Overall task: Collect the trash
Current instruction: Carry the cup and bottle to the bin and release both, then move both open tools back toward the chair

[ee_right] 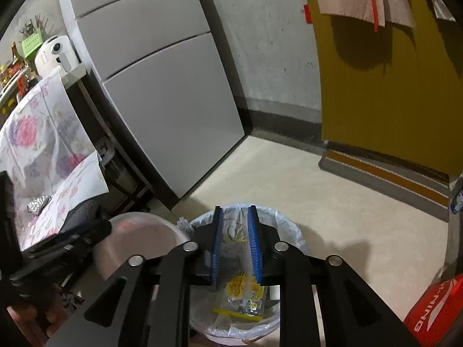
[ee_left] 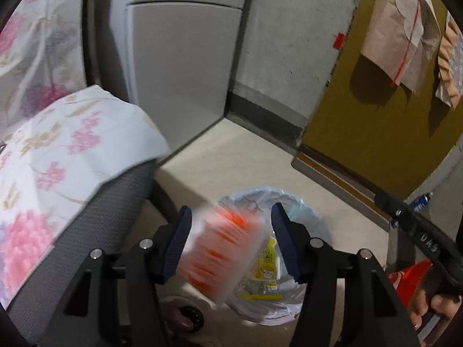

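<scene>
Both grippers are held over a round waste bin lined with a thin translucent plastic bag (ee_right: pixel 289 225), which stands on a pale cream floor (ee_right: pixel 332 202) near a light grey refrigerator (ee_right: pixel 162 86).

The left gripper (ee_left: pixel 231 237) is seen with its blue-padded fingers (ee_left: pixel 285 240) spread wide. Between them a translucent plastic wrapper with orange printing (ee_left: pixel 222 248) is shown, heavily blurred; a clear gap is visible between it and the right-hand pad, and whether the left-hand pad touches it cannot be told. The wrapper is placed directly above the bin's opening.

The right gripper (ee_right: pixel 235 245) is seen with its blue pads (ee_right: pixel 254 245) standing a little apart. A crumpled silvery-grey piece of wrapping (ee_right: pixel 231 256) is seen in the gap between them, over the bin; whether it is pressed by the pads cannot be made out.

A yellow and clear printed packet (ee_right: pixel 243 295) is seen lying at the bottom of the lined bin.

A white cloth with pink and purple flowers (ee_left: pixel 58 150) is draped over a surface to the left, above a grey mesh chair seat (ee_left: pixel 95 225). A red bag with white lettering (ee_right: pixel 434 309) is set on the floor to the right, and a mustard-yellow door (ee_right: pixel 390 101) with a striped doormat (ee_right: pixel 385 176) before it is seen beyond.
</scene>
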Demonstrator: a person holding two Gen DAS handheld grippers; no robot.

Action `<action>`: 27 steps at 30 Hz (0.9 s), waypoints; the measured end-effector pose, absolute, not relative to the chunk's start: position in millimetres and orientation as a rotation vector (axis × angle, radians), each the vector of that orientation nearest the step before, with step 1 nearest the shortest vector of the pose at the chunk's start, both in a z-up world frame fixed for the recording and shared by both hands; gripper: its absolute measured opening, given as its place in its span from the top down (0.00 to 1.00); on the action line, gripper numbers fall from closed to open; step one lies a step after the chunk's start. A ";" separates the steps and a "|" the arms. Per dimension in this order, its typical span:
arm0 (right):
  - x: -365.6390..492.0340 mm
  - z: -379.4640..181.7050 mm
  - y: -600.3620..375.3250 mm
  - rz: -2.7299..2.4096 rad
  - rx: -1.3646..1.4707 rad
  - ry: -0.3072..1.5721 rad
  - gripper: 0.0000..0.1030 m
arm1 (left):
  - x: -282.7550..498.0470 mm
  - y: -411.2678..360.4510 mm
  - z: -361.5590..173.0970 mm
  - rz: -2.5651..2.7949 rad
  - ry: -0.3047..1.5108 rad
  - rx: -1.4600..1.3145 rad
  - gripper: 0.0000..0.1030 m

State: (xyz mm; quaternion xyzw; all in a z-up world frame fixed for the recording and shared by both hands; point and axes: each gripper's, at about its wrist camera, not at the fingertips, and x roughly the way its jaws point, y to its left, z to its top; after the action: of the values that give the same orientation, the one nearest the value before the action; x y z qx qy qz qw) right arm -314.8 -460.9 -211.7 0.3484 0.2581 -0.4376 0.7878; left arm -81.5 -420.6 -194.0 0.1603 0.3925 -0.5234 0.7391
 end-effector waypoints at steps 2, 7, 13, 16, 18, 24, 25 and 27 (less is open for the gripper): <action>-312.8 -207.7 -458.7 -0.943 0.741 0.549 0.77 | -75.0 -412.1 -187.8 -1.149 0.864 0.320 0.44; -306.8 -182.1 -448.5 -0.941 0.670 0.504 0.76 | -69.4 -394.4 -175.5 -1.146 0.858 0.278 0.44; -291.0 -140.2 -430.7 -0.889 0.588 0.427 0.72 | -63.7 -358.2 -156.2 -1.062 0.793 0.288 0.41; -275.7 -119.9 -416.5 -0.827 0.533 0.389 0.72 | -49.6 -326.2 -148.0 -0.995 0.770 0.274 0.38; -261.5 -107.4 -404.9 -0.768 0.490 0.373 0.72 | -40.6 -302.1 -143.4 -0.944 0.756 0.259 0.38; -199.0 -85.5 -366.4 -0.581 0.418 0.396 0.72 | -13.5 -237.2 -133.1 -0.801 0.756 0.200 0.37; -188.3 -83.2 -359.4 -0.537 0.413 0.403 0.71 | -9.1 -224.7 -131.5 -0.775 0.756 0.188 0.36; -168.0 -79.0 -345.4 -0.428 0.418 0.424 0.71 | -1.1 -201.2 -128.4 -0.720 0.754 0.167 0.30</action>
State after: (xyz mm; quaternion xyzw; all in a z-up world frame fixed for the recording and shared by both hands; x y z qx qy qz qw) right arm -168.0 -345.4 -79.0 0.2044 0.2072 -0.2092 0.9336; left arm -1.1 -201.2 -128.4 0.0799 0.3597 -0.3434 0.8639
